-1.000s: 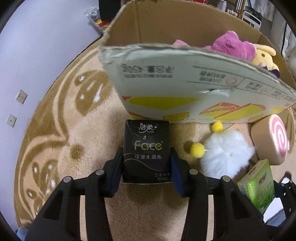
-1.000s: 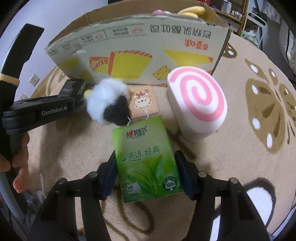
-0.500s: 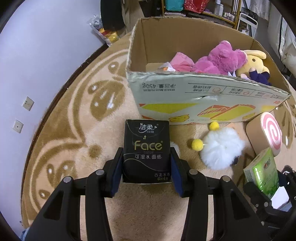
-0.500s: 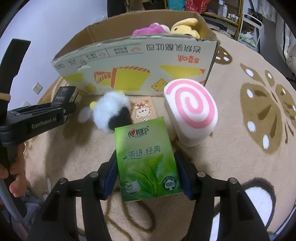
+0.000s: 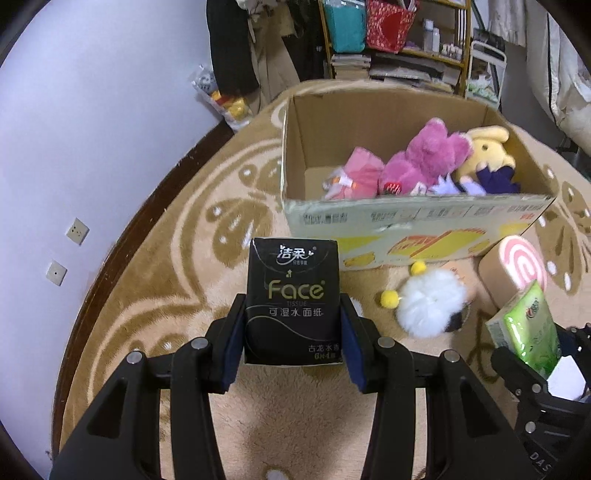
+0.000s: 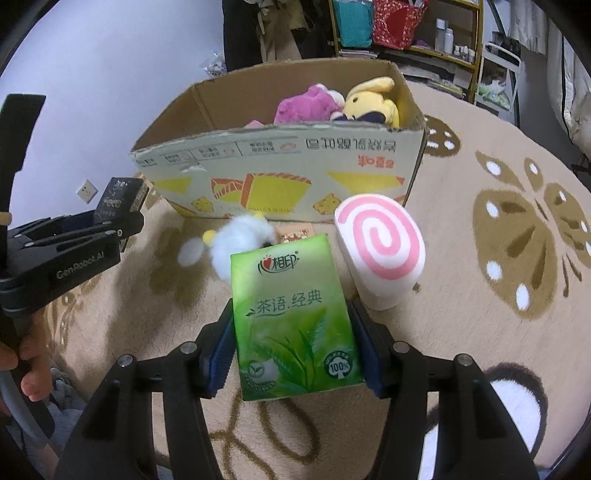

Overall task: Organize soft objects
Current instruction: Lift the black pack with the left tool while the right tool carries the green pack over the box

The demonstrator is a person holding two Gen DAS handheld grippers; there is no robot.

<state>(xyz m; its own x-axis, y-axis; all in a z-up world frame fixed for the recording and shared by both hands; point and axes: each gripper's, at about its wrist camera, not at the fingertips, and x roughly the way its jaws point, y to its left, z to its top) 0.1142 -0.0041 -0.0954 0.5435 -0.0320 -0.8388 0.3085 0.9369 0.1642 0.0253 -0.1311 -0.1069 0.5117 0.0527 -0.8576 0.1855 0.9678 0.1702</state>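
Observation:
My left gripper (image 5: 292, 317) is shut on a black tissue pack (image 5: 293, 295) and holds it above the carpet. My right gripper (image 6: 293, 325) is shut on a green tissue pack (image 6: 293, 314), also held up; that pack shows in the left wrist view (image 5: 528, 328) too. The open cardboard box (image 5: 406, 218) stands ahead with a pink plush (image 5: 424, 158), a yellow plush (image 5: 487, 147) and a pink cloth item (image 5: 354, 173) inside. A white fluffy ball toy (image 5: 430, 308) and a pink swirl roll cushion (image 6: 380, 247) lie on the carpet before the box.
A beige patterned carpet (image 6: 517, 229) covers the floor. A purple wall (image 5: 92, 110) with sockets is at the left. Shelves and bags (image 5: 388, 29) stand behind the box. The left gripper's body (image 6: 62, 254) and a hand show in the right wrist view.
Both grippers have risen and pulled back with their tissue packs, so the box looks smaller and its inside shows from above.

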